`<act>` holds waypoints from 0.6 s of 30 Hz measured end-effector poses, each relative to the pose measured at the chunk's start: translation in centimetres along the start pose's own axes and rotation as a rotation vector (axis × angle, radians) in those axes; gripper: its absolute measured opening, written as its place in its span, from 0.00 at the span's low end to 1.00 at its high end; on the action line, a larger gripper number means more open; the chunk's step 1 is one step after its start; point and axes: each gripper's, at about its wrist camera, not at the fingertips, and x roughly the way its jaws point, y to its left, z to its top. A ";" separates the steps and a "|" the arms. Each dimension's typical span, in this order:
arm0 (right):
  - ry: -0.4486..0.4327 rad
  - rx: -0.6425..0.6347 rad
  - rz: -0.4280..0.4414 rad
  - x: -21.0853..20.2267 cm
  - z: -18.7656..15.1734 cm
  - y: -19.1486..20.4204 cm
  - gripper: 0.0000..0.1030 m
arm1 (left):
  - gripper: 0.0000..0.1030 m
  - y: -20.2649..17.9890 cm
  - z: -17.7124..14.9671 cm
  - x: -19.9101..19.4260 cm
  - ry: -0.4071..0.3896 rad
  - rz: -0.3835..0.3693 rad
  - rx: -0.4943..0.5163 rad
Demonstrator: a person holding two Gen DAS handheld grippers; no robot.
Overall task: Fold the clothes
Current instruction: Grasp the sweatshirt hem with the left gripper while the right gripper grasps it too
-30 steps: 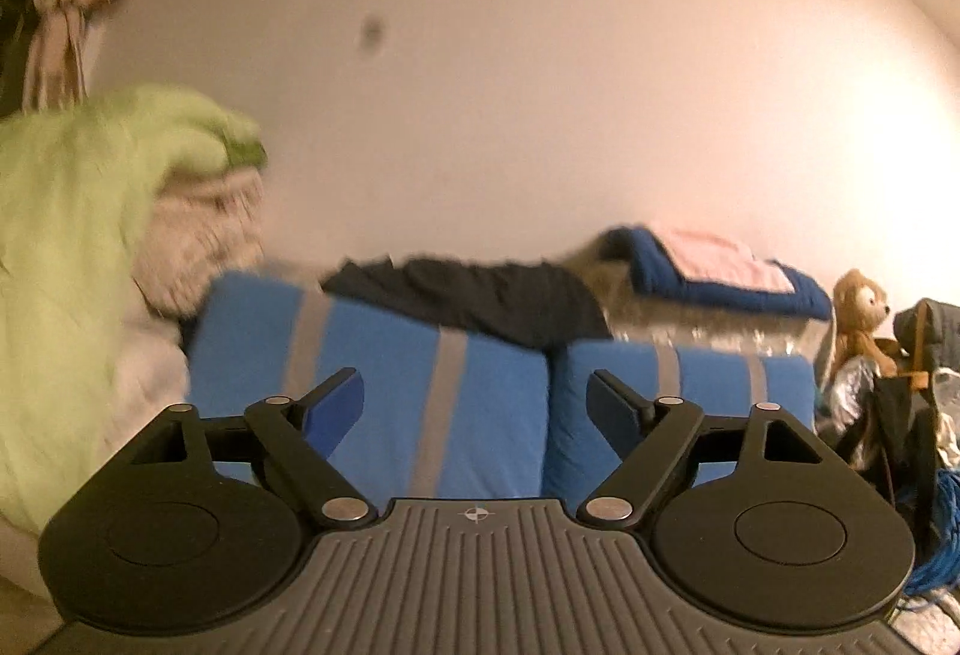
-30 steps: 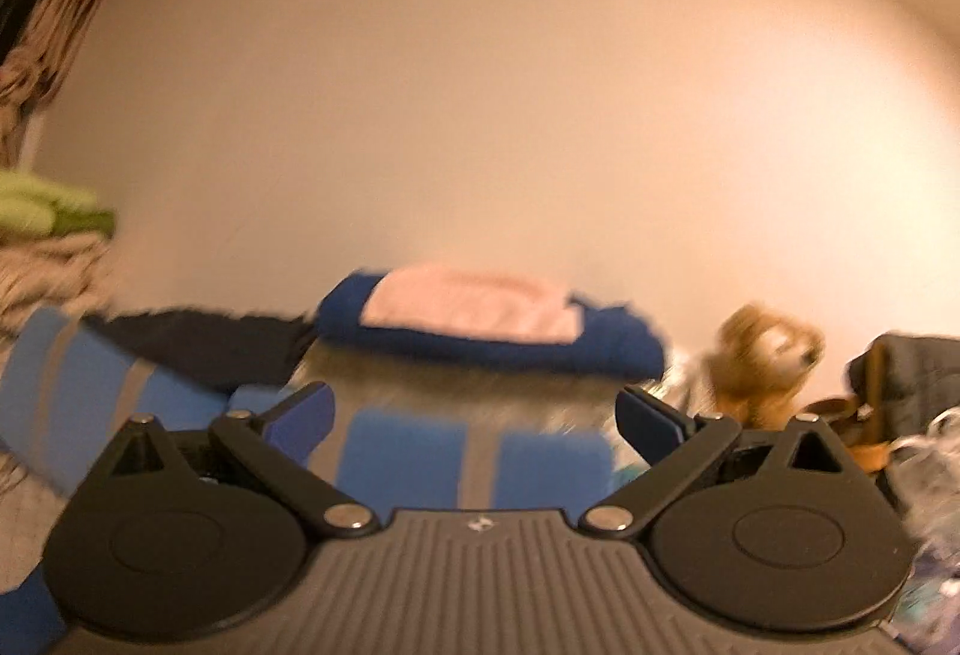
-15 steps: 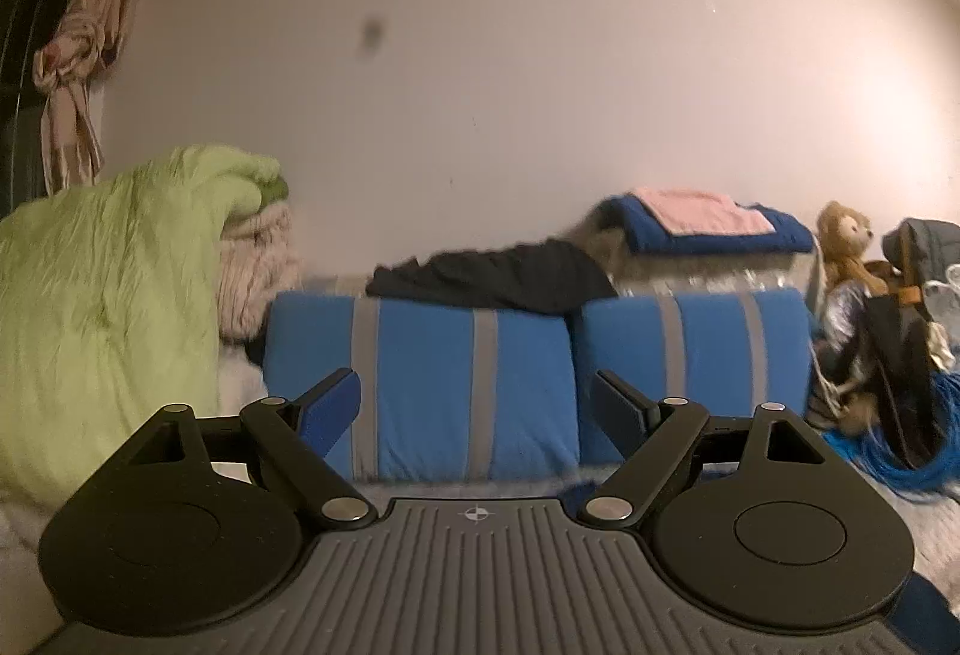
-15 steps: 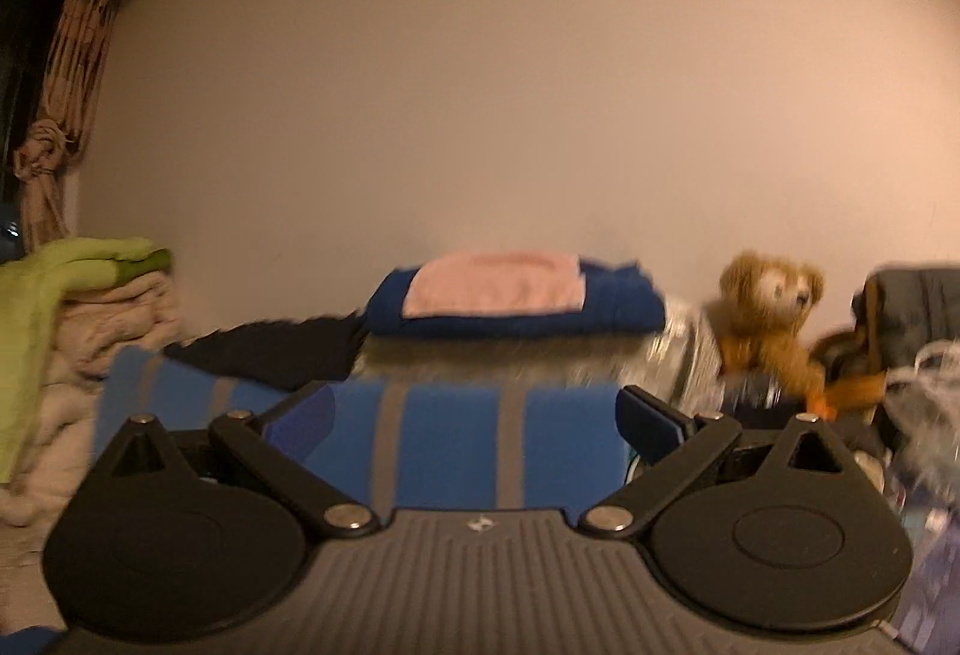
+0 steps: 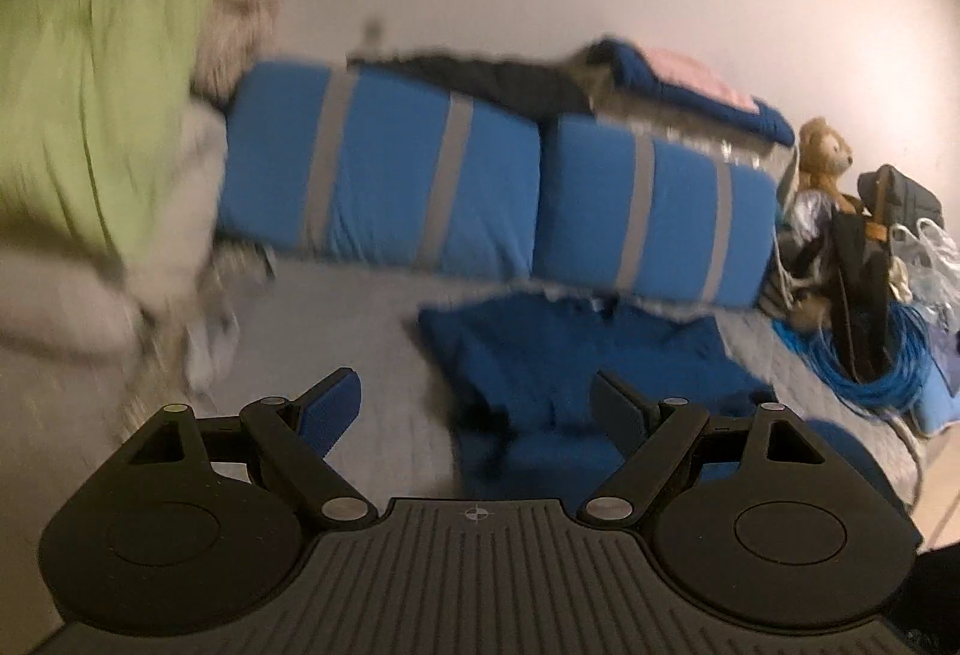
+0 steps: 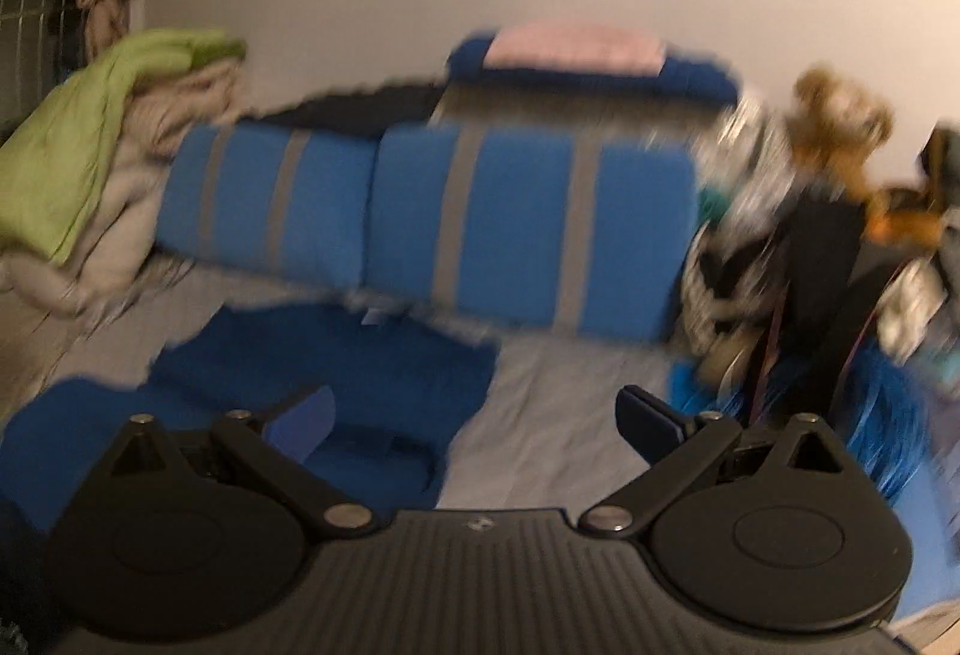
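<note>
A dark blue garment (image 5: 576, 361) lies spread on the grey bed surface (image 5: 372, 355), in front of two blue cushions. It also shows in the right wrist view (image 6: 336, 373), lower left. My left gripper (image 5: 477, 406) is open and empty, hovering above the garment's near left part. My right gripper (image 6: 477, 418) is open and empty, above the garment's right edge and the grey bed (image 6: 558, 403). Both views are blurred by motion.
Two blue cushions with grey stripes (image 5: 480, 187) stand against the wall. A green blanket on a pile of bedding (image 5: 90, 102) is at left. Folded blue and pink cloth (image 5: 690, 84), a teddy bear (image 5: 825, 162), bags and a blue cable coil (image 5: 870, 373) are at right.
Both grippers have tilted downward. The bed surface and the dark blue garment have come into view. Both grippers stay open.
</note>
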 end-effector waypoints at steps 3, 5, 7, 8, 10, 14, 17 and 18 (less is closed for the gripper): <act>0.060 0.050 0.067 1.7 -2.9 0.7 0.99 | 0.82 1.1 -2.5 1.9 0.079 -0.046 -0.073; 0.098 0.086 0.101 2.7 -4.6 1.0 0.99 | 0.81 1.9 -3.7 2.9 0.122 -0.059 -0.121; 0.127 0.116 0.128 3.5 -5.7 1.0 0.99 | 0.81 2.6 -4.7 3.4 0.150 -0.090 -0.172; 0.136 0.128 0.137 3.7 -6.1 1.0 0.99 | 0.81 2.9 -5.1 3.7 0.161 -0.110 -0.199; 0.150 0.143 0.152 4.1 -6.7 1.0 0.99 | 0.81 3.6 -6.2 4.2 0.189 -0.157 -0.265; 0.172 0.189 0.171 4.6 -8.0 0.4 0.99 | 0.81 4.7 -8.3 5.4 0.247 -0.245 -0.391; 0.188 0.232 0.183 4.9 -9.1 -0.2 0.99 | 0.79 5.2 -9.5 6.3 0.280 -0.314 -0.479; 0.193 0.246 0.187 5.0 -9.5 -0.4 0.99 | 0.74 5.4 -9.8 6.7 0.289 -0.333 -0.508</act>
